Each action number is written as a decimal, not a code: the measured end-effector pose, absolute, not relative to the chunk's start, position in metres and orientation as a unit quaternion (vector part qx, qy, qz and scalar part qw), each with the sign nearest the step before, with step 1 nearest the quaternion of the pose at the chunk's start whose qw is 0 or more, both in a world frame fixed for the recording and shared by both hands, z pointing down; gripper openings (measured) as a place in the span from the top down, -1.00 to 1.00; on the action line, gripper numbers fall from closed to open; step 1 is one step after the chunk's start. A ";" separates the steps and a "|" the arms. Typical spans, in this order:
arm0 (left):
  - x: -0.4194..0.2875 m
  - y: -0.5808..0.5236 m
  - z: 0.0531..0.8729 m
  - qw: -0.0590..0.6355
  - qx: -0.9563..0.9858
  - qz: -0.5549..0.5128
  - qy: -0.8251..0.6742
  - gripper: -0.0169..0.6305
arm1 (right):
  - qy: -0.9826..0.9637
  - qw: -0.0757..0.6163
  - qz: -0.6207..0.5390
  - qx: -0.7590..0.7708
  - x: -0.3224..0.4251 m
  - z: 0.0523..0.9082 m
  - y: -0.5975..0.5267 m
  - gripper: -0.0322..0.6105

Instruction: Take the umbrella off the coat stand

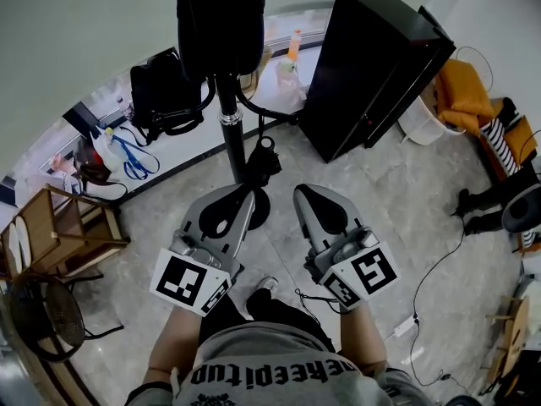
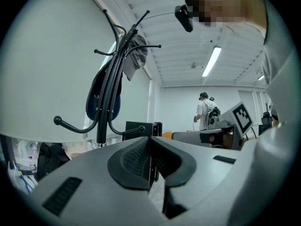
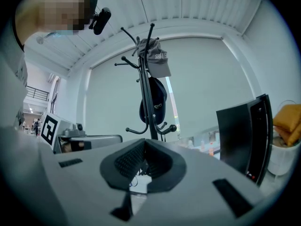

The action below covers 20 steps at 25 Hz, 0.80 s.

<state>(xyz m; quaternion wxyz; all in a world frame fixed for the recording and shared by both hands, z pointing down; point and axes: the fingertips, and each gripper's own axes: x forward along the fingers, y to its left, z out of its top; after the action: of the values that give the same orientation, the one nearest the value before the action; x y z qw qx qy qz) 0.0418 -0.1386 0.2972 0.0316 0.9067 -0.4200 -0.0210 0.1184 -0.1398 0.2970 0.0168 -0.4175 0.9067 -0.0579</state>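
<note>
The coat stand's black pole (image 1: 230, 134) rises straight ahead, with a dark cap or bag (image 1: 220, 15) over its top. A small black bundle (image 1: 264, 161), which looks like a folded umbrella, hangs low beside the pole on its right. My left gripper (image 1: 249, 194) and right gripper (image 1: 304, 194) are side by side just short of the stand, both shut and empty. In the left gripper view the stand (image 2: 109, 93) is up and to the left of the left gripper (image 2: 150, 140). The right gripper (image 3: 143, 142) faces the stand (image 3: 149, 102), which carries a grey cap (image 3: 156, 59) and a dark blue item (image 3: 154, 102).
A tall black cabinet (image 1: 372, 66) stands right of the stand, with a white bin (image 1: 423, 121) and orange cloth (image 1: 461, 91) beyond it. A black bag (image 1: 165, 91) sits at the back left and a wooden chair (image 1: 59, 227) at the left. Cables and a power strip (image 1: 406, 324) lie on the floor. Another person (image 2: 204, 109) stands far off.
</note>
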 end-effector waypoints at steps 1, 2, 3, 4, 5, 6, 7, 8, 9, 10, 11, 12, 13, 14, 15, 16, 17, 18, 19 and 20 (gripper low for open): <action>0.042 -0.141 0.299 0.036 0.905 -0.020 -0.423 0.90 | 0.907 0.017 -0.059 -0.416 0.120 0.298 -0.142 0.86; 0.043 -0.143 0.301 0.042 0.904 -0.019 -0.426 0.90 | 0.908 0.016 -0.059 -0.415 0.121 0.299 -0.144 0.86; 0.043 -0.145 0.303 0.048 0.902 -0.019 -0.429 0.90 | 0.908 0.016 -0.060 -0.413 0.122 0.301 -0.146 0.86; 0.043 -0.148 0.305 0.052 0.900 -0.018 -0.432 0.89 | 0.909 0.015 -0.060 -0.412 0.123 0.302 -0.148 0.86; 0.043 -0.150 0.306 0.054 0.899 -0.016 -0.435 0.89 | 0.909 0.015 -0.060 -0.411 0.124 0.302 -0.150 0.86; 0.043 -0.152 0.308 0.055 0.897 -0.013 -0.438 0.89 | 0.910 0.015 -0.059 -0.411 0.125 0.303 -0.152 0.86; 0.044 -0.154 0.310 0.054 0.896 -0.009 -0.440 0.89 | 0.910 0.016 -0.059 -0.411 0.126 0.303 -0.155 0.86; 0.044 -0.156 0.312 0.053 0.895 -0.004 -0.442 0.89 | 0.910 0.017 -0.059 -0.411 0.127 0.304 -0.157 0.86; 0.045 -0.157 0.315 0.052 0.895 0.002 -0.444 0.89 | 0.910 0.018 -0.059 -0.411 0.128 0.305 -0.159 0.86; 0.046 -0.159 0.317 0.050 0.894 0.007 -0.446 0.89 | 0.909 0.019 -0.060 -0.411 0.129 0.307 -0.160 0.86; 0.047 -0.160 0.320 0.049 0.893 0.011 -0.447 0.89 | 0.909 0.020 -0.061 -0.411 0.131 0.308 -0.161 0.86; 0.048 -0.161 0.322 0.049 0.893 0.015 -0.448 0.89 | 0.909 0.020 -0.062 -0.412 0.132 0.310 -0.163 0.86; 0.049 -0.163 0.324 0.049 0.892 0.017 -0.448 0.89 | 0.908 0.020 -0.064 -0.413 0.134 0.311 -0.164 0.86; 0.050 -0.164 0.327 0.050 0.892 0.019 -0.448 0.89 | 0.908 0.020 -0.065 -0.414 0.135 0.313 -0.165 0.86; 0.051 -0.165 0.329 0.052 0.892 0.022 -0.448 0.89 | 0.907 0.020 -0.067 -0.416 0.136 0.315 -0.166 0.86; 0.052 -0.165 0.333 0.054 0.892 0.025 -0.448 0.89 | 0.906 0.020 -0.069 -0.417 0.137 0.317 -0.167 0.86; 0.053 -0.166 0.336 0.056 0.892 0.028 -0.447 0.89 | 0.906 0.020 -0.071 -0.417 0.138 0.320 -0.168 0.86; 0.054 -0.167 0.339 0.057 0.893 0.032 -0.446 0.89 | 0.905 0.019 -0.073 -0.418 0.138 0.322 -0.168 0.86; 0.055 -0.168 0.343 0.059 0.893 0.036 -0.444 0.88 | 0.905 0.019 -0.075 -0.419 0.138 0.325 -0.168 0.86; 0.057 -0.168 0.346 0.061 0.894 0.039 -0.443 0.84 | 0.904 0.018 -0.077 -0.420 0.139 0.327 -0.169 0.86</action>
<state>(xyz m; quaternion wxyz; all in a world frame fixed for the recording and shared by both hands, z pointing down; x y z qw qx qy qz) 0.0567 -0.1684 0.3461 0.0605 0.8937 -0.4429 0.0389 0.1388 -0.1687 0.3272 0.0183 -0.4203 0.9040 -0.0767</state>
